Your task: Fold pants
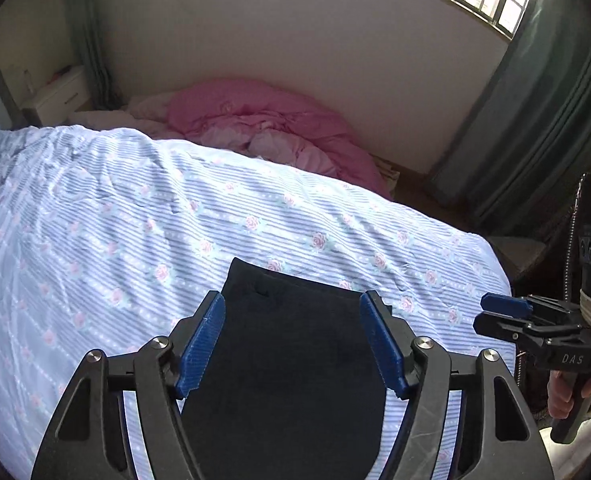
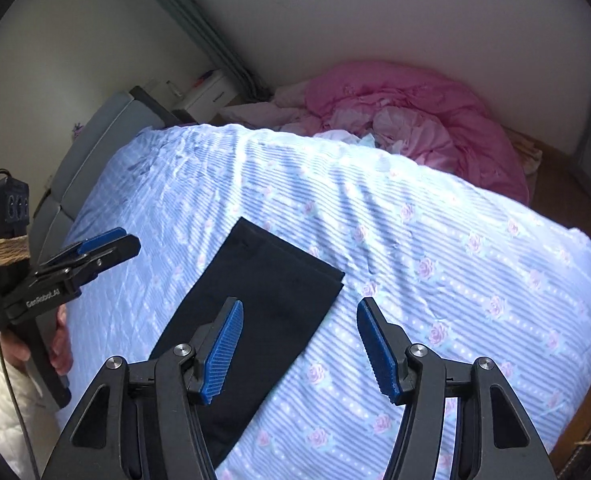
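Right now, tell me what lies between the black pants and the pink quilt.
Only bare striped bedsheet separates the black pants from the pink quilt; nothing else rests on that stretch. The right wrist view shows it best, and the left wrist view agrees.

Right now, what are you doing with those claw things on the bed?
A person is folding dark pants on a bed with a blue flowered sheet. Each hand holds a gripper. The left gripper hangs over the pants with its fingers apart, pinching nothing. The right gripper is open too, over the pants' right edge and the sheet. The pants lie flat in a long strip, already folded at least once. A pink quilt is heaped at the far side.
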The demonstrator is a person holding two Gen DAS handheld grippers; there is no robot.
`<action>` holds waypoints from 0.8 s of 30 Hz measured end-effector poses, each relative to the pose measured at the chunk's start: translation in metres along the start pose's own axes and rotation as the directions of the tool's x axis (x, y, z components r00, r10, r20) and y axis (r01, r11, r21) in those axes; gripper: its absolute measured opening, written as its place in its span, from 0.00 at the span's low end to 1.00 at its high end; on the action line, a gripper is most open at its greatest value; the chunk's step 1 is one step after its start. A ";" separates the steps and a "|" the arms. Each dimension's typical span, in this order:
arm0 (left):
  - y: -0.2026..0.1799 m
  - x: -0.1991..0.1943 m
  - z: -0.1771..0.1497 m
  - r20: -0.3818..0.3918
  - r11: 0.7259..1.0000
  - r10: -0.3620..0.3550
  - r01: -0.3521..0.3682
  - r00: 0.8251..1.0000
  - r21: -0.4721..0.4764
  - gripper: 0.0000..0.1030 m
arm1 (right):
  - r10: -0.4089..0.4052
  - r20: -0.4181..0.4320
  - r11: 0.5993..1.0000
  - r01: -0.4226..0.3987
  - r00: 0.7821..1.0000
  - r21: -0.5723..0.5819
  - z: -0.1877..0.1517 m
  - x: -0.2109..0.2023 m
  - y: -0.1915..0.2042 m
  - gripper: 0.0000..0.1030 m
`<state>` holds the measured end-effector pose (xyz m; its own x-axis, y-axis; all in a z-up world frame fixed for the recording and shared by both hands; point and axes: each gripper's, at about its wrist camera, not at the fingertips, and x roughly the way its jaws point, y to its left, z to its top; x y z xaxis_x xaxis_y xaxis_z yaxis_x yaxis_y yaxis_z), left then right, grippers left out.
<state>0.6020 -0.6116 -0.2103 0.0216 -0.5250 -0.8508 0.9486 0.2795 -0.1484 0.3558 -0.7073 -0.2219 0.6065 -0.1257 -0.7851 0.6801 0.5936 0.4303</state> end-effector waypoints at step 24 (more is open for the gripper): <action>0.049 0.128 0.013 -0.247 0.998 -0.009 0.024 0.969 0.059 0.31 | 0.062 -0.140 0.980 -0.034 0.988 0.196 -0.018 0.124 -0.040 0.38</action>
<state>0.6551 -0.6756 -0.3204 -0.0651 -0.3131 -0.9475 0.9657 0.2194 -0.1389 0.3965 -0.7323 -0.3447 0.5838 0.0234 -0.8115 0.7270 0.4298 0.5355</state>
